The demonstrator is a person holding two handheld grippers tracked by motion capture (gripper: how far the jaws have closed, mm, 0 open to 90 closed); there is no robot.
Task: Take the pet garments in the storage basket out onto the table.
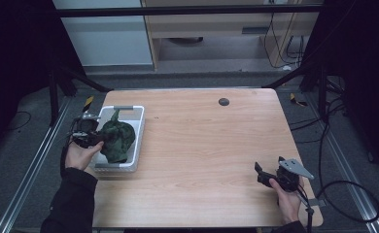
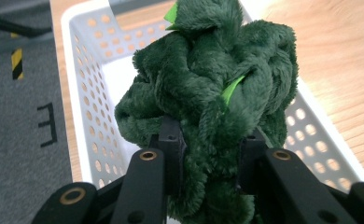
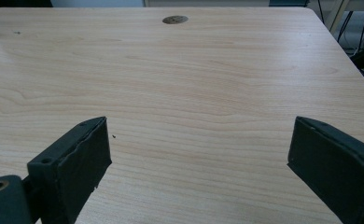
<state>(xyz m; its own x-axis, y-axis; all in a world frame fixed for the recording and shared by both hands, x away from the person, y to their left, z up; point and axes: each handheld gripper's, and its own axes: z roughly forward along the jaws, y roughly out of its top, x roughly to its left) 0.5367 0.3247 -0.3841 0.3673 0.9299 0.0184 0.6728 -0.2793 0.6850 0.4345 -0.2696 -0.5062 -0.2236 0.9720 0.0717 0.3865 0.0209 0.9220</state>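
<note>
Your left gripper (image 2: 208, 144) was clamped on the dark green plush toy (image 2: 213, 93), held over the white perforated basket (image 2: 87, 93). Your right gripper (image 3: 199, 154) hung wide open, empty, over the wooden table (image 3: 194, 70).

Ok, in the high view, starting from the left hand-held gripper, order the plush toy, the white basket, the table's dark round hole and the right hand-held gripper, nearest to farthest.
1. Plush toy, gripped by the left hand-held gripper.
2. White basket, around the toy.
3. Dark round hole, table's far middle.
4. Right hand-held gripper, near right corner.
</note>
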